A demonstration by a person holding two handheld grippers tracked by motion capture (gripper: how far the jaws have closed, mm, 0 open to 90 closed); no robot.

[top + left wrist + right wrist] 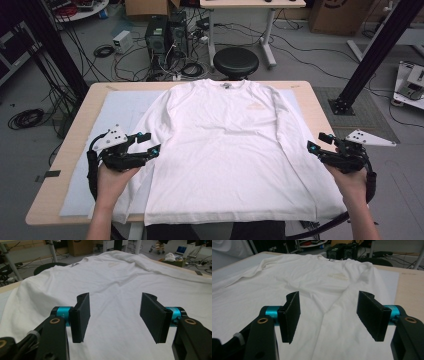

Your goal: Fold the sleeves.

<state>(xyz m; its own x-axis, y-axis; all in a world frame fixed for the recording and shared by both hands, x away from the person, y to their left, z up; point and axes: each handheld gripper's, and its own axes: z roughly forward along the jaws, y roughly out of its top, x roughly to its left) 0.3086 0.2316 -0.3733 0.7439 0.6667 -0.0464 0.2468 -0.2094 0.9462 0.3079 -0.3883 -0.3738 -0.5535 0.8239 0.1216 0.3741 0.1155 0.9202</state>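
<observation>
A white long-sleeved shirt (225,145) lies spread flat on the table, collar at the far side, hem at the near edge. It also fills the ground ahead in the left gripper view (117,285) and the right gripper view (312,280). My left gripper (148,143) hovers over the shirt's left sleeve, jaws open with nothing between them (115,315). Over the right sleeve my right gripper (319,141) stands open too, and only cloth lies below its gap (328,315). Both point inward toward the shirt's body.
A pale blue-grey mat (115,107) covers the wooden table (60,165) under the shirt. A black stool (236,62) stands just beyond the far edge. Computers and tangled cables (167,40) lie on the floor behind, and black frame posts (377,47) rise at both sides.
</observation>
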